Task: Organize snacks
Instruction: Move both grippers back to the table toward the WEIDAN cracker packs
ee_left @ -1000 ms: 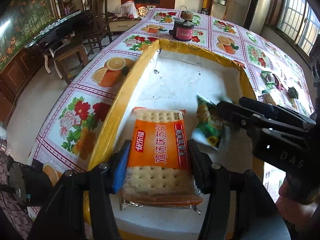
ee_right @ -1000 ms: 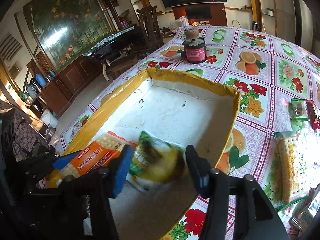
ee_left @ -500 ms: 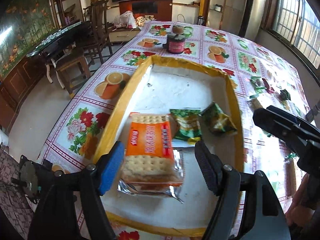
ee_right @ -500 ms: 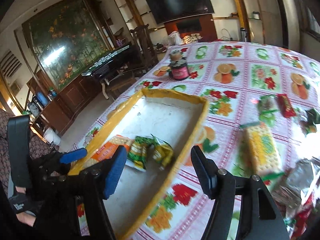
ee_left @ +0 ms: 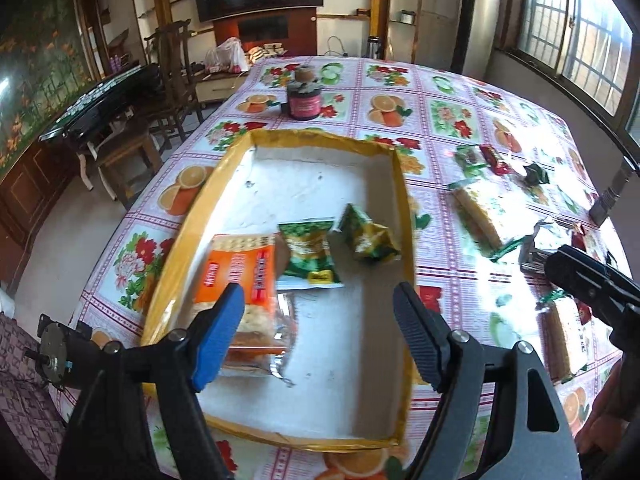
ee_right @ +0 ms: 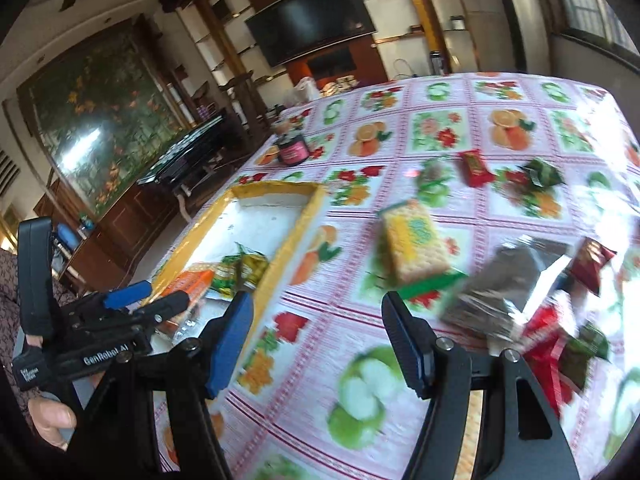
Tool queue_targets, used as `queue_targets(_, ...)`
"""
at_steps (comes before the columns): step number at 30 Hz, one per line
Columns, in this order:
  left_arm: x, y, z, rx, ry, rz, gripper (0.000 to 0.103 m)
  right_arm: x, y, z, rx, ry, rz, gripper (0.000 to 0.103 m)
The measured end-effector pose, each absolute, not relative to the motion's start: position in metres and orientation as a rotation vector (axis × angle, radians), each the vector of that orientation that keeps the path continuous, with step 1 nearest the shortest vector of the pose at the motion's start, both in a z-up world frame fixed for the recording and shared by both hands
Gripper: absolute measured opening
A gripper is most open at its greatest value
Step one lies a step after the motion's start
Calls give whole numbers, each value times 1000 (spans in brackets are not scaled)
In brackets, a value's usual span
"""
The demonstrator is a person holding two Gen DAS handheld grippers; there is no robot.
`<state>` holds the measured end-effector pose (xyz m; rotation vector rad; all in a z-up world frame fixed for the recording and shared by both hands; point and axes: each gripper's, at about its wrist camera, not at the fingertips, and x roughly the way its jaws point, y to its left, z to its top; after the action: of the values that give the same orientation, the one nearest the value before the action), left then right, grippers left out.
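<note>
Left gripper [ee_left: 318, 330] fingers opening, empty, over tray [ee_left: 404, 216] holding cracker pack [ee_left: 236, 268]. Right gripper [ee_right: 318, 340] fingers open, empty, over bench [ee_right: 440, 92] snacks.

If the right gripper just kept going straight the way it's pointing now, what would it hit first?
Probably the bare tablecloth: nothing lies between the open jaws of the right gripper. The cracker pack lies a bit further on, slightly right of that line, though depth is hard to judge in this blurred view.

Both claws let go — left claw [ee_left: 318, 334] opening; cracker pack [ee_left: 240, 276] and green packet [ee_left: 370, 238] lie in tray [ee_left: 224, 176].
</note>
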<state>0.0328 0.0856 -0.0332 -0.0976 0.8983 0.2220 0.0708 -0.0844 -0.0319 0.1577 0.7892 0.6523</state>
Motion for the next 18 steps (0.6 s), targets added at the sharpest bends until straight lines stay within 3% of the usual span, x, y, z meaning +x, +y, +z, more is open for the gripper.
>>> queue_targets(18,45,0,-27,-33,898,51,77,38,-198,-53,231,805,441,67)
